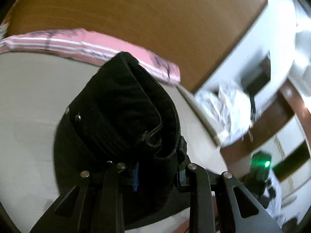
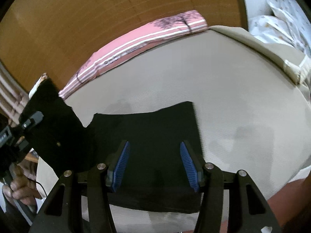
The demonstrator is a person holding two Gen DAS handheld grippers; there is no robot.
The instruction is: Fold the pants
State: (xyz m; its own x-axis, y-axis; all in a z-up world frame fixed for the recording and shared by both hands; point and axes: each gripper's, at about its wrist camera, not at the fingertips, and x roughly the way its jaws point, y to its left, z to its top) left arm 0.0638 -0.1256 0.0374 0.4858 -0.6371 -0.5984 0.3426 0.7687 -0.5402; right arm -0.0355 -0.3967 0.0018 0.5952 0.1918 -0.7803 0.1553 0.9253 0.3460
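Right wrist view is showing the black pants [image 2: 147,128] lying on the beige bed [image 2: 243,89], stretching left to right beneath my right gripper [image 2: 154,162]; its jaws are hanging wide, holding nothing; my left gripper [image 1: 157,172] is clamping a bunched pant end, lifting it leftward.

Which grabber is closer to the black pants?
Left. The left gripper has its jaws shut on the black pants, lifting one end. The right gripper hangs open just above the flat part, apparently not gripping.

Black tool [image 2: 153,163] linkage, silver screws, ribbed blue pads [image 2: 187,163]
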